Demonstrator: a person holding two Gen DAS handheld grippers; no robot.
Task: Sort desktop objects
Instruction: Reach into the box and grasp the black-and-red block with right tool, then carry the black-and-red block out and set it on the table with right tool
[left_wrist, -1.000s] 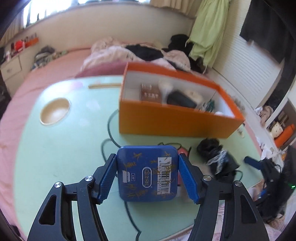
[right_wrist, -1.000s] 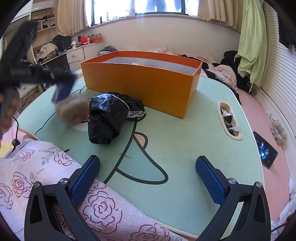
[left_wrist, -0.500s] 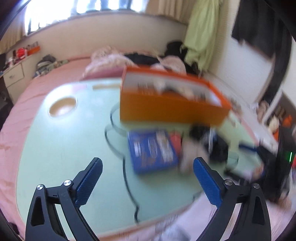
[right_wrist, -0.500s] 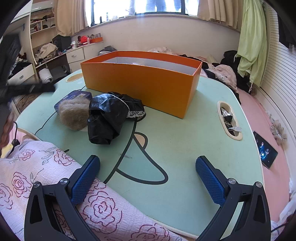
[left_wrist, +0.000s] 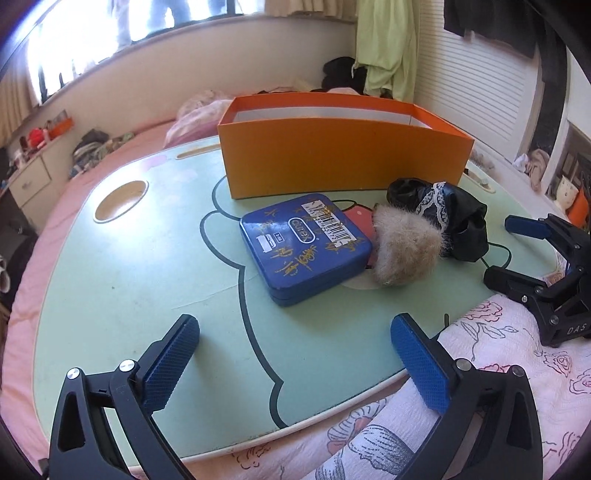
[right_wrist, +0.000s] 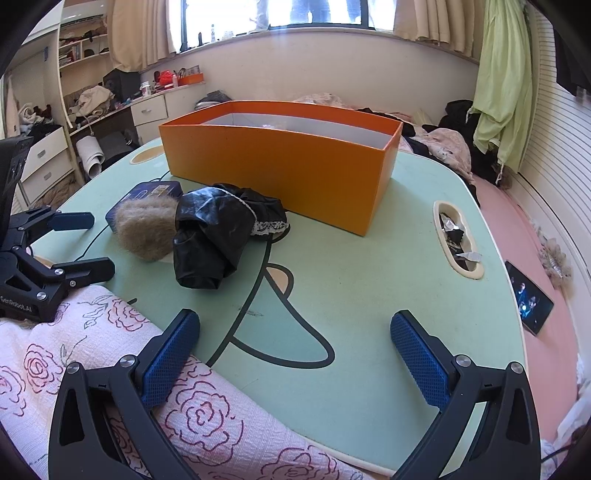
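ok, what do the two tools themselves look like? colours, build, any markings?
Both match: the left tool and right tool each have a matte black skeletal frame with triangular cutouts and silver screw heads, ending in two fingers with blue cross-hatched pads. Seen from across, the right tool body carries white lettering "DAS", the left one "GenRobot.AI". No cables or sleeves are visible.

A phone lies on the pink bedding.

The floor of the orange box is screened by its near wall in both views. Part of the blue tin is hidden behind the fur ball. The phone picture is too small to be made out.
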